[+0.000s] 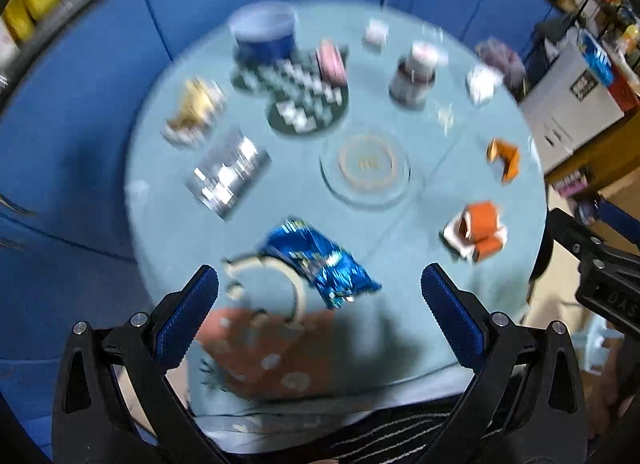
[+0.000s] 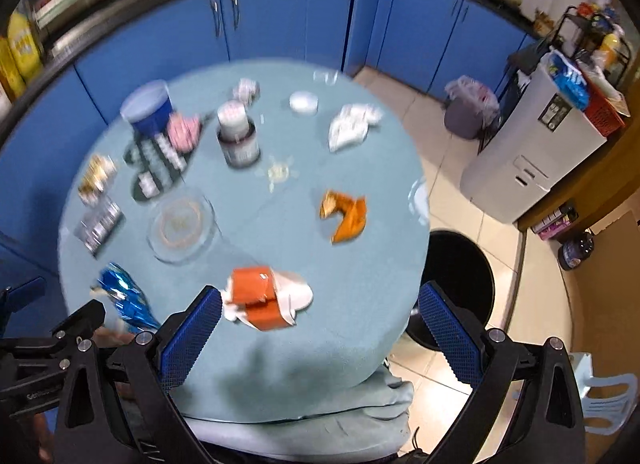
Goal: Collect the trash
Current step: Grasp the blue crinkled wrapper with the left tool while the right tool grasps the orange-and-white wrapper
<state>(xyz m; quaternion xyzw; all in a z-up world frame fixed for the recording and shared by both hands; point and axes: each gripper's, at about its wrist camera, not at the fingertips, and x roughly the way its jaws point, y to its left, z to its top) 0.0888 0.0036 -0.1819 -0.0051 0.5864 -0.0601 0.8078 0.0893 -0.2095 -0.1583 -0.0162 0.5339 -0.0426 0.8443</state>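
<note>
Round worktop under pale blue cloth, blue cabinets behind, tiled floor, black bin at worktop edge on right. Litter scattered all over: blue foil wrapper near front, crushed orange-and-white carton beside it, torn orange scrap further out, crumpled white paper at far side. Frames motion-blurred, fine detail lost.

Left gripper hovering just short of blue foil wrapper, jaws wide apart, empty. Right gripper over the carton, jaws spread too, nothing held.

Likely handling: wrapper very light, crinkly, slick; pinch at bunched middle fold, not the flat edge. Carton light, already collapsed, squashes further under pressure; take across orange body. Scrap thin, flat to cloth, probably hard to lift without snagging fabric.
</note>
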